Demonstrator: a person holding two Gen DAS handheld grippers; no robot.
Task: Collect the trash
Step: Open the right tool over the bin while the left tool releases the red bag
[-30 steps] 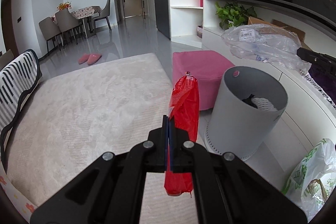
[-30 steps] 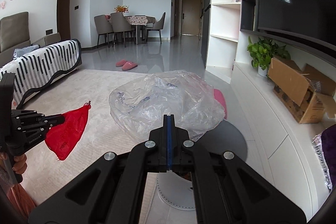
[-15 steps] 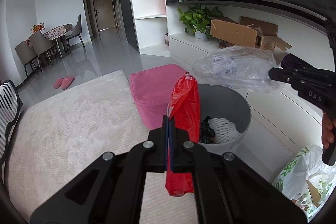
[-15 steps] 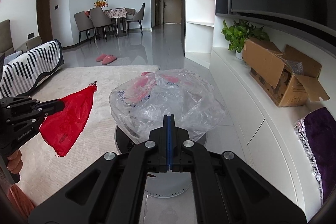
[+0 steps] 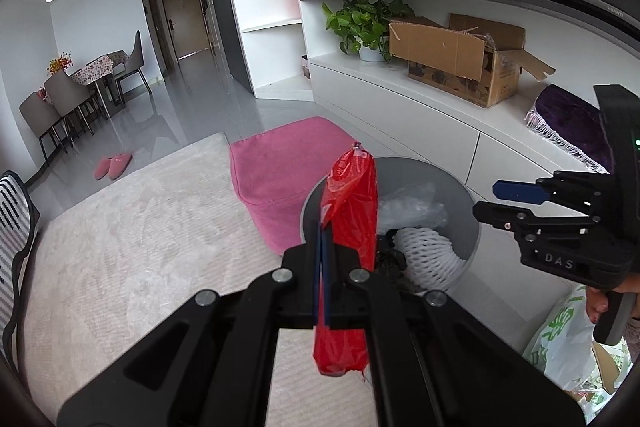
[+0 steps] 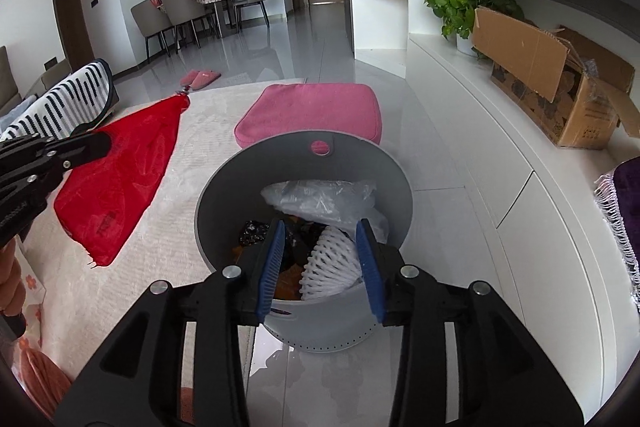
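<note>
- As the right gripper (image 6: 320,259) hangs just above the round grey plastic waste bin (image 6: 248,163), its blue-padded jaws have just been opening and stand partly apart with nothing between them.
- A second ago those jaws pinched a crumpled clear plastic bag (image 6: 320,201); it now lies inside the bin, on top of a white foam net sleeve (image 6: 332,267) and some dark scraps, so that item appears delivered.
- On the bin's left side, the left gripper (image 5: 322,247) is fully closed on the edge of a flat red plastic bag (image 5: 352,211), which hangs free in the air beside the rim and is not yet over the mouth.
- Judged from this layout, the red bag is the next piece to go in.
- Room for moving: the bin's mouth is wide and unobstructed, yet the right gripper occupies the space above it and would likely need to clear away first.
- Edges: beyond the bin lies a pink square floor cushion (image 6: 312,111); to the bin's left, a pale shaggy rug (image 5: 120,227); to its right, a low white cabinet (image 6: 520,187) close by, leaving little side room there.
</note>
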